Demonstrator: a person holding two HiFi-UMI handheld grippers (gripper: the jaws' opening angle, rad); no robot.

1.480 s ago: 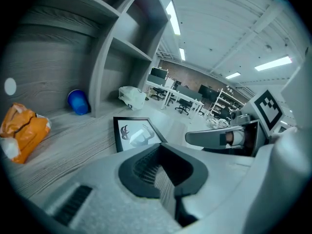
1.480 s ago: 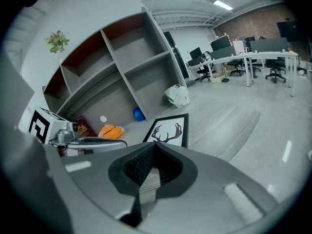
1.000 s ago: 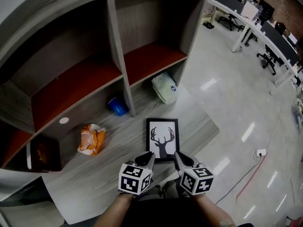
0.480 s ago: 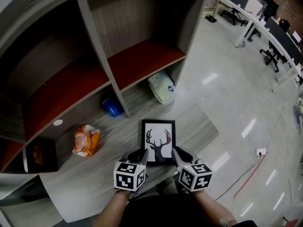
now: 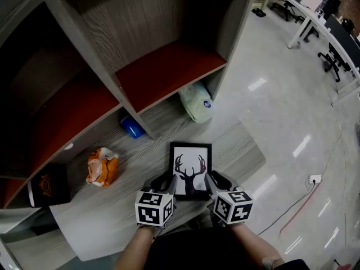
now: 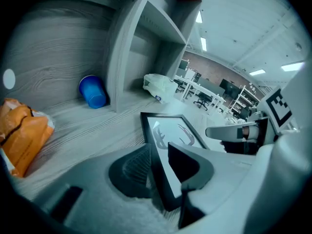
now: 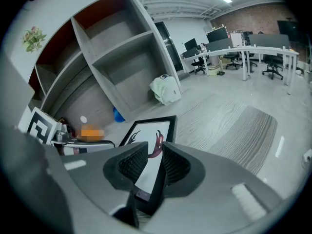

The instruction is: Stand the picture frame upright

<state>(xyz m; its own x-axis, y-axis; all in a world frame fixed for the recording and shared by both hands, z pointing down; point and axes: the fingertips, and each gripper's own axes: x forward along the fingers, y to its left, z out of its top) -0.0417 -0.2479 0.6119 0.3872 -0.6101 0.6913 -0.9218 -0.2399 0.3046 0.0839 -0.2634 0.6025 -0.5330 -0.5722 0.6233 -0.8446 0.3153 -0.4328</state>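
Observation:
A black picture frame (image 5: 191,170) with a deer-antler print lies face up on the grey wood platform (image 5: 112,218). My left gripper (image 5: 164,183) is at its near left corner and my right gripper (image 5: 216,181) at its near right corner. The left gripper view shows the frame (image 6: 170,130) edge-on between the jaws of the left gripper (image 6: 158,162), which are opening. The right gripper view shows the frame (image 7: 152,130) between the opening jaws of the right gripper (image 7: 155,161). I see no pad pressing on it.
A shelf unit with red boards (image 5: 169,66) rises behind the frame. Under it sit a blue cup (image 5: 133,127), a pale wrapped pack (image 5: 197,102), an orange bag (image 5: 102,166) and a dark box (image 5: 48,184). The platform ends to the right at a glossy floor (image 5: 292,122).
Both grippers have slid forward over the frame's near corners, and their jaws have parted from nearly shut to straddle its edge. The frame has stayed in place.

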